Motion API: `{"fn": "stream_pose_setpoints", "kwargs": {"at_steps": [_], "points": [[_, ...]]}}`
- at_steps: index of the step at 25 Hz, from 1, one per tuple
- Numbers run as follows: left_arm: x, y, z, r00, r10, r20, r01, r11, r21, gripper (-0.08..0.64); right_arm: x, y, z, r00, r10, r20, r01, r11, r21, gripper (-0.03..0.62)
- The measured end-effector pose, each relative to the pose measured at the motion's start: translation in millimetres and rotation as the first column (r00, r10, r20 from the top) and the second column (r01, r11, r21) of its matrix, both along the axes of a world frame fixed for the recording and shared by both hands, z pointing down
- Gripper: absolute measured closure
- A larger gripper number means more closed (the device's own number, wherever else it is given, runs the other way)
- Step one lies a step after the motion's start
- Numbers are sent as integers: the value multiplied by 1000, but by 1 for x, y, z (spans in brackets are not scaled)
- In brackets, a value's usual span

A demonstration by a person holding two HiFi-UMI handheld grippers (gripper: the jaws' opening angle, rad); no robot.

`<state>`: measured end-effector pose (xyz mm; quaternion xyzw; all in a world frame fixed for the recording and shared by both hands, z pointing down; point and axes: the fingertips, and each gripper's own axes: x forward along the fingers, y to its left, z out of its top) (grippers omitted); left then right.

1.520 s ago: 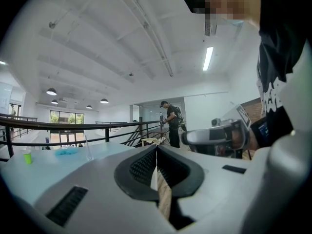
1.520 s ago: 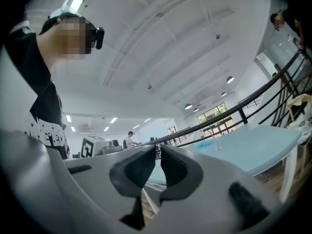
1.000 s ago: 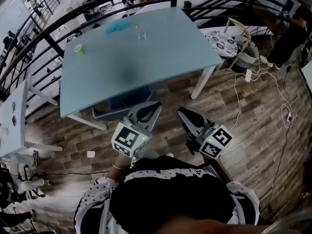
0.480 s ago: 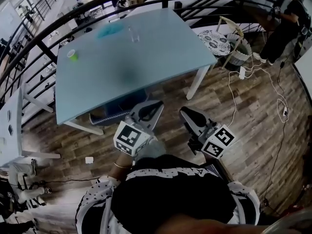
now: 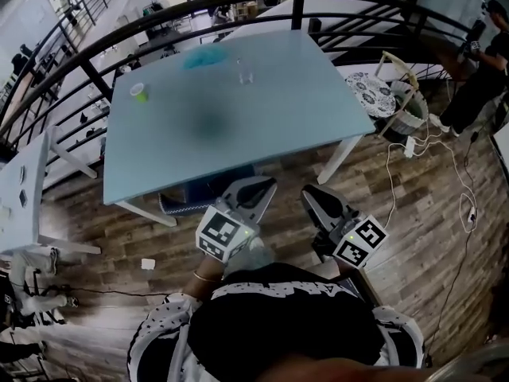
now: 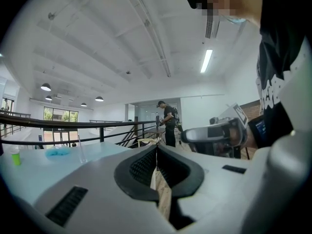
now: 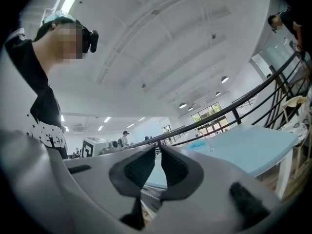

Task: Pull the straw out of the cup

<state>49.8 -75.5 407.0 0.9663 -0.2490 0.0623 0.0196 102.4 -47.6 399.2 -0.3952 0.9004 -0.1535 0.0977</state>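
Not much moved vs 0.5 s ago: both grippers hang in much the same spot low by the torso. Only the head view has swung, so the table [image 5: 262, 134] sits a bit further right in frame. L gripper [image 5: 259, 187] and R gripper [image 5: 311, 195] are side by side, apart, over the wood floor [image 5: 413, 213], just short of the table's near edge w/ tips aimed toward it. L gripper view: jaws closed, black pads meeting at the tip, nothing btwn them. R gripper view: same, jaws together w/ tips touching, empty. Cup [image 5: 245, 74], clear, stands upright near the table's far edge, well apart from both grippers, nothing touching it. Straw [image 6: 78, 143] shows only as a thin line standing in the cup in the L gripper view; too small to make out in the head view. Blue patch [image 5: 204, 58] lies left of the cup by the far edge. Green cup [image 5: 140, 92] stands toward the far left corner, well apart from the clear one. Black railing [image 5: 297, 13] curves round behind the table. Chair [image 5: 374, 78] w/ patterned seat is off the table's right end. Cables [image 5: 464, 201] trail over the floor at right, and a person [image 5: 475, 66] in dark clothes stands at far right.
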Motion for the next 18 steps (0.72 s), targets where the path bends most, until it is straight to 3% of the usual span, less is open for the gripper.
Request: {"fn": "stream_pose_setpoints", "kwargs": {"at_steps": [18], "points": [[-19,-56,-4,997,-79,-5,79,997,-3,549,-22,-63,-4,993,-115,9,115,993,-11,561]]}}
